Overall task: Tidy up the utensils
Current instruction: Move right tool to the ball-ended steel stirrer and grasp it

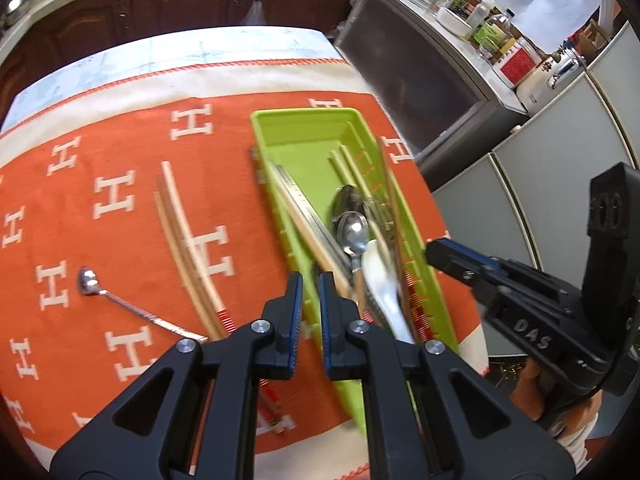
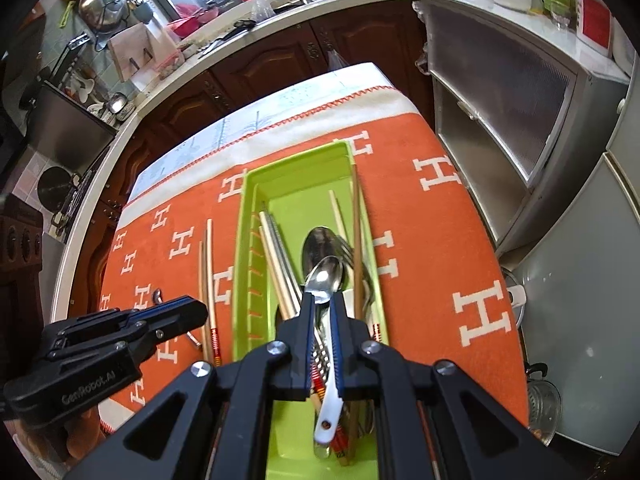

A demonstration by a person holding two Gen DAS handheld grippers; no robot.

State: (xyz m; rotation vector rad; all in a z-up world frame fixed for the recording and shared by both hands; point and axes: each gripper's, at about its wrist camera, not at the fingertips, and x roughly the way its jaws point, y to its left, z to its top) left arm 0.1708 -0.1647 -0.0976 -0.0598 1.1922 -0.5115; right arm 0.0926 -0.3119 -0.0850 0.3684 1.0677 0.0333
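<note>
A lime green utensil tray [image 1: 304, 120] [image 2: 288, 168] lies on the orange cloth and holds chopsticks, a large spoon [image 2: 318, 242] and other cutlery. My right gripper [image 2: 322, 300] is over the tray, its fingers narrowly apart around a white-handled spoon [image 2: 326, 276]; in the left wrist view it [image 1: 436, 256] is at the tray's right rim, and the spoon [image 1: 354, 230] lies in the tray. My left gripper [image 1: 310, 280] is nearly shut and empty, over the tray's left wall. A pair of wooden chopsticks [image 1: 188, 240] [image 2: 206, 276] and a small metal spoon [image 1: 90, 282] lie on the cloth left of the tray.
The table's cloth [image 1: 120, 128] is orange with white H marks. A grey cabinet [image 1: 420, 80] with jars on top stands to the right of the table. A kitchen counter [image 2: 240, 32] with pots and dishes runs behind it.
</note>
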